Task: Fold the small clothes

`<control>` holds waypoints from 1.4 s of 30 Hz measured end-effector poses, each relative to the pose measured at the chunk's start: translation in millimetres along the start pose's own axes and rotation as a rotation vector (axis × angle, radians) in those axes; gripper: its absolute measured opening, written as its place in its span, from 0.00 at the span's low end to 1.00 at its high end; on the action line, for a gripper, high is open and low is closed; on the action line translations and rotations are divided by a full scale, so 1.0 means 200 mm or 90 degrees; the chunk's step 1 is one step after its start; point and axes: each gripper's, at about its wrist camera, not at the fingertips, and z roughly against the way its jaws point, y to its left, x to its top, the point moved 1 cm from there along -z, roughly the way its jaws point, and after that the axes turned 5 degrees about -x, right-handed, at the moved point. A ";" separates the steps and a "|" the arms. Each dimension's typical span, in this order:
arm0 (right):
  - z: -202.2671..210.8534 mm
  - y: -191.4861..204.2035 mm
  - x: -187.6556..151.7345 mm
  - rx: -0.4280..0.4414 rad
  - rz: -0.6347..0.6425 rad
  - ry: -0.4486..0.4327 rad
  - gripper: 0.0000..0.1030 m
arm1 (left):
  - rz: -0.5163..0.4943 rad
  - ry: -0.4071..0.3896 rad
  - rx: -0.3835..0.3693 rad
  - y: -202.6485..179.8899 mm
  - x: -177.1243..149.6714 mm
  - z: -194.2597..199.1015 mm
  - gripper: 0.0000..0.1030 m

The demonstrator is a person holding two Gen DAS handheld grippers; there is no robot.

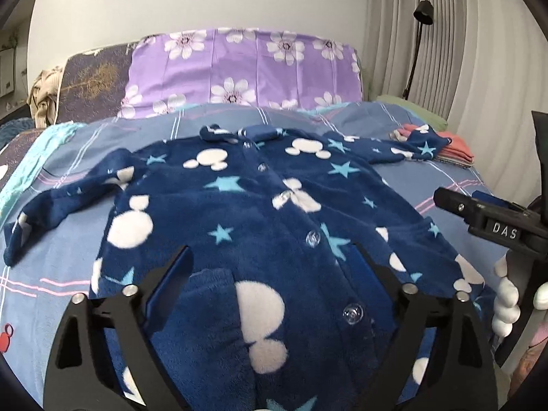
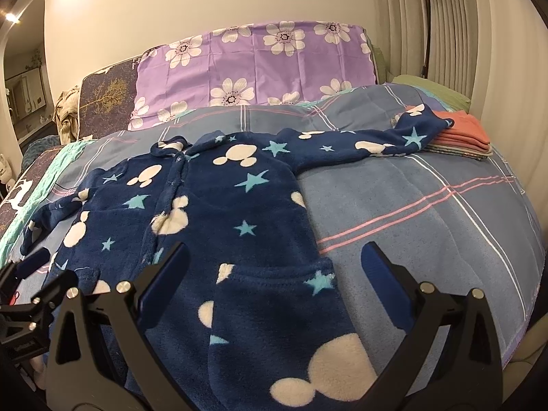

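Note:
A navy fleece jacket (image 1: 260, 205) with white mouse heads, pale blue stars and clear buttons lies spread face up on the bed, both sleeves out to the sides. My left gripper (image 1: 272, 257) stands open just above its lower front, one finger on either side of the button line. My right gripper (image 2: 275, 253) is open too, over the jacket's (image 2: 222, 212) lower right hem and pocket. The right gripper's finger (image 1: 479, 212) also shows at the right edge of the left wrist view, with a white-gloved hand (image 1: 507, 294) below it. No pad presses on cloth.
A blue plaid bed cover (image 2: 411, 205) lies under the jacket. The far right sleeve end rests on a stack of folded clothes (image 2: 462, 137). Behind are a purple floral pillow (image 1: 239, 72), a green pillow (image 1: 411, 109), a black floor lamp (image 1: 416, 51) and curtains.

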 end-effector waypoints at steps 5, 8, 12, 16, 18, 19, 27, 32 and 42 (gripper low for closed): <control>0.00 0.00 0.00 0.002 0.001 0.001 0.98 | -0.010 0.003 0.017 -0.01 -0.02 0.00 0.88; 0.01 0.00 -0.01 0.003 0.003 0.001 0.98 | -0.018 0.004 0.023 -0.01 -0.02 0.01 0.88; 0.01 0.01 -0.01 0.005 0.004 0.003 0.98 | -0.015 -0.004 0.043 -0.01 -0.01 0.01 0.87; 0.02 0.02 -0.02 0.012 0.006 0.001 0.98 | -0.019 -0.002 0.069 -0.01 0.00 0.01 0.87; 0.02 0.02 -0.02 0.014 0.009 -0.001 0.98 | -0.023 -0.004 0.078 -0.01 0.00 0.02 0.87; 0.02 0.03 -0.02 0.014 0.011 -0.001 0.98 | -0.024 -0.004 0.081 -0.01 0.00 0.02 0.87; 0.03 0.06 -0.02 0.025 0.024 -0.002 0.98 | -0.027 0.001 0.099 0.00 0.00 0.02 0.87; 0.03 0.08 -0.03 0.026 0.028 -0.002 0.98 | -0.028 0.001 0.100 0.00 -0.01 0.03 0.87; 0.03 0.11 -0.03 0.029 0.036 -0.001 0.98 | -0.028 0.007 0.091 -0.02 -0.02 0.03 0.87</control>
